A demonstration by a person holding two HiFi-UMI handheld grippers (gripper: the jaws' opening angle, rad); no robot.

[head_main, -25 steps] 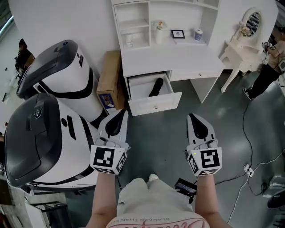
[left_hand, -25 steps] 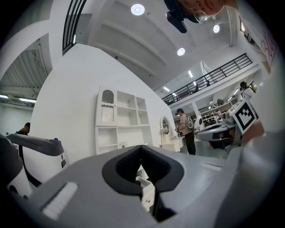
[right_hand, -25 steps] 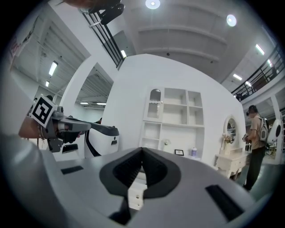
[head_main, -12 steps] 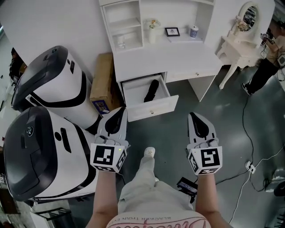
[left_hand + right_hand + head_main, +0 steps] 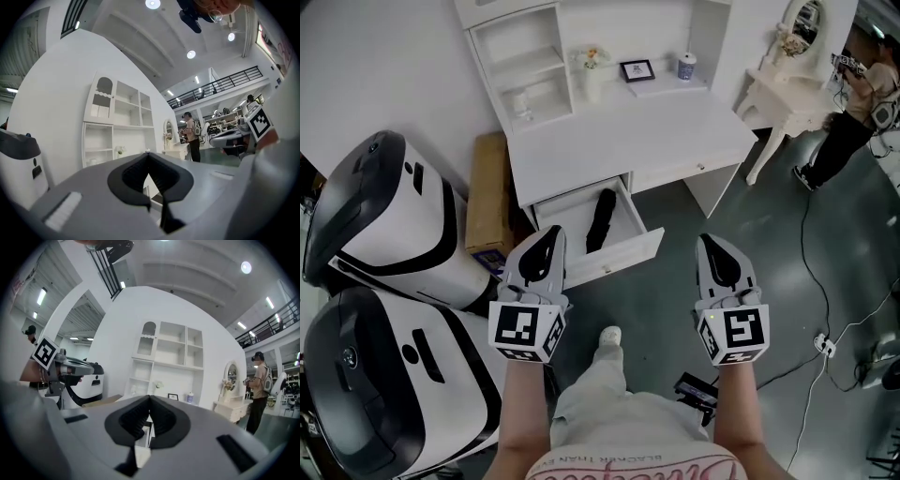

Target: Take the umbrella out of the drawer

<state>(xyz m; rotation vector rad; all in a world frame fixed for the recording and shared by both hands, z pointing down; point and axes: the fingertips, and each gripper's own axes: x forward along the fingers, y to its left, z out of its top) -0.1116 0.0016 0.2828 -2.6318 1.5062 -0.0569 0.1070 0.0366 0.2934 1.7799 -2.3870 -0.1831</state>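
The person wears a pale top (image 5: 628,464) printed with a line of small dark letters and larger pink script. Just beyond its hem are light beige trousers (image 5: 600,403) and a white shoe (image 5: 608,335). Further out from the top, the left gripper (image 5: 555,232) and right gripper (image 5: 704,242) are smooth light-grey shells tapering to a point, each with a black ribbed pad recess. At each gripper's end nearer the top sits a white block with black square markers, the left cube (image 5: 528,330) and right cube (image 5: 740,336).
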